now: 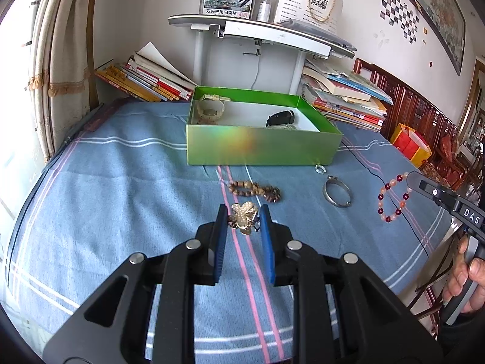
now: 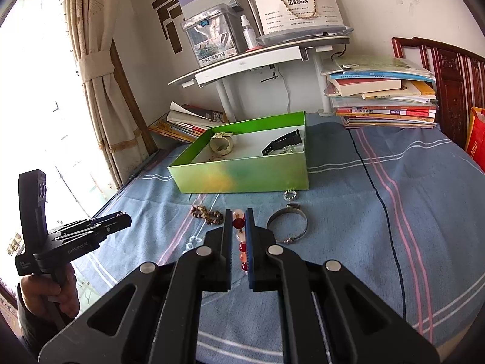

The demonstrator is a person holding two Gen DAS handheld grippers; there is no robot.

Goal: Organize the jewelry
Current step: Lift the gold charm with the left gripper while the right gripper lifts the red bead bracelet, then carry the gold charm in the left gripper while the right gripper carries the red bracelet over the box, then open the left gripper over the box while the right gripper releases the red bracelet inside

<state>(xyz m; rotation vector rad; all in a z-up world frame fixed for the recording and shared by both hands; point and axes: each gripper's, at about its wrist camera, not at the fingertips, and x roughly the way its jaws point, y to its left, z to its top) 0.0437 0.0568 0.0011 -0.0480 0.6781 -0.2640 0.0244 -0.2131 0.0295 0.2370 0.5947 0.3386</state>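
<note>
A green box (image 1: 260, 145) (image 2: 242, 177) stands on the blue striped cloth, holding a beige watch (image 1: 209, 108) and a black watch (image 1: 280, 118). My left gripper (image 1: 242, 215) is shut on a gold butterfly brooch (image 1: 242, 216) just above the cloth. My right gripper (image 2: 238, 218) is shut on a red and pink bead bracelet (image 2: 239, 236), which hangs in the air in the left wrist view (image 1: 392, 198). A brown bead bracelet (image 1: 254, 190) (image 2: 207, 214), a silver bangle (image 1: 338, 192) (image 2: 288, 224) and a small silver ring (image 1: 319, 169) (image 2: 290, 195) lie in front of the box.
Stacks of books (image 1: 342, 100) (image 1: 145, 80) flank a white shelf stand (image 1: 257, 33) behind the box. A black cable (image 2: 382, 206) runs across the cloth on the right. A curtain (image 1: 54, 60) hangs at the left; a wooden headboard (image 1: 409, 103) is at the right.
</note>
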